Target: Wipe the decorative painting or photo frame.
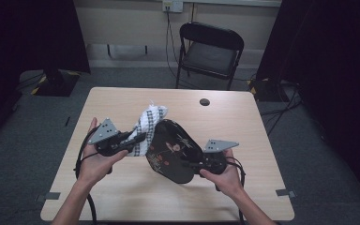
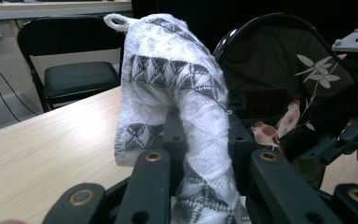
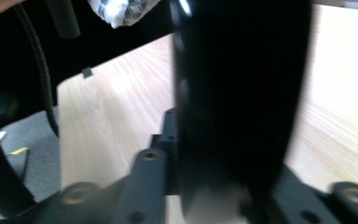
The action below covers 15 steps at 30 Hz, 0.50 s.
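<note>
My left gripper (image 1: 138,140) is shut on a white cloth with a grey pattern (image 1: 150,119), which bunches up above the jaws and has a small loop at its top. In the left gripper view the cloth (image 2: 186,93) drapes between the jaws of the left gripper (image 2: 205,126). Beside it stands a black lacquer tray (image 1: 171,147) painted with birds and leaves, tilted up on edge over the table (image 1: 122,98). My right gripper (image 1: 187,164) grips the tray's near rim. The cloth touches the tray's upper left edge. In the right gripper view the tray (image 3: 242,93) is a blurred dark band between the jaws.
A black folding chair (image 1: 209,51) stands behind the table's far edge. There is a small dark round hole (image 1: 205,101) in the tabletop at the back right. Black curtains hang at both sides, and cables run along the floor.
</note>
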Motion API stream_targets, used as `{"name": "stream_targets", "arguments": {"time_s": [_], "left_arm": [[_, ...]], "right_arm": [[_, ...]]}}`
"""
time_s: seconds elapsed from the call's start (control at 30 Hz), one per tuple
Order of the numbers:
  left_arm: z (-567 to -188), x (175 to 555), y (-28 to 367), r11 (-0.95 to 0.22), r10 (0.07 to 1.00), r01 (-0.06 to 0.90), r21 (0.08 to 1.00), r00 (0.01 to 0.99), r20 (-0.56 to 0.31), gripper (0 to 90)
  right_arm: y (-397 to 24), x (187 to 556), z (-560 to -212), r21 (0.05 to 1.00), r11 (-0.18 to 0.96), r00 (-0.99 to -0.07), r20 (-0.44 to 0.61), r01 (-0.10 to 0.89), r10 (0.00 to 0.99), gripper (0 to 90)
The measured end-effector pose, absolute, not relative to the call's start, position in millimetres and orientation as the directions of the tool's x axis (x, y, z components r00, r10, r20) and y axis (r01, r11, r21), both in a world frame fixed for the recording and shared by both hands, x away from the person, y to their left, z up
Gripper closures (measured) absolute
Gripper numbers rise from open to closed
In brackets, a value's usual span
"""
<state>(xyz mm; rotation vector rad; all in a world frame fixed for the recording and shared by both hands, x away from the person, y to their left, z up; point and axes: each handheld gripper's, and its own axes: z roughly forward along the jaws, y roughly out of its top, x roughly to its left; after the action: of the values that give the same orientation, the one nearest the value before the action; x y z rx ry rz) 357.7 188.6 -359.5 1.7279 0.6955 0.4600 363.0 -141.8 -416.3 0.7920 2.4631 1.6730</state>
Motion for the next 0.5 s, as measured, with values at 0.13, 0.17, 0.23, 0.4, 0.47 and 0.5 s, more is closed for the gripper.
{"name": "stream_targets", "arguments": {"time_s": [0.13, 0.17, 0.23, 0.4, 0.47, 0.5], "left_arm": [[-355, 356, 187, -0.165, 0.666, 0.207, 0.964, 0.745, -0.046, 75.8], [-353, 355, 186, -0.158, 0.665, 0.205, 0.966, 0.745, -0.049, 75.8], [-349, 354, 185, -0.148, 0.662, 0.194, 0.970, 0.748, -0.048, 75.7], [-334, 353, 170, -0.123, 0.639, 0.156, 0.980, 0.768, -0.043, 75.5], [-328, 353, 161, -0.127, 0.623, 0.150, 0.980, 0.781, -0.039, 75.5], [-325, 352, 158, -0.130, 0.622, 0.144, 0.981, 0.782, -0.032, 75.5]], "right_arm": [[-145, 358, -410, 0.890, 0.276, -0.868, 0.214, 0.362, 0.448, 68.7], [-147, 357, -408, 0.893, 0.273, -0.868, 0.210, 0.358, 0.451, 68.7], [-152, 355, -402, 0.899, 0.263, -0.866, 0.206, 0.352, 0.455, 69.2], [-155, 353, -399, 0.899, 0.260, -0.861, 0.203, 0.353, 0.467, 78.0], [-155, 353, -400, 0.899, 0.254, -0.859, 0.208, 0.356, 0.469, 78.5], [-155, 353, -400, 0.899, 0.256, -0.857, 0.205, 0.356, 0.472, 78.9]]}}
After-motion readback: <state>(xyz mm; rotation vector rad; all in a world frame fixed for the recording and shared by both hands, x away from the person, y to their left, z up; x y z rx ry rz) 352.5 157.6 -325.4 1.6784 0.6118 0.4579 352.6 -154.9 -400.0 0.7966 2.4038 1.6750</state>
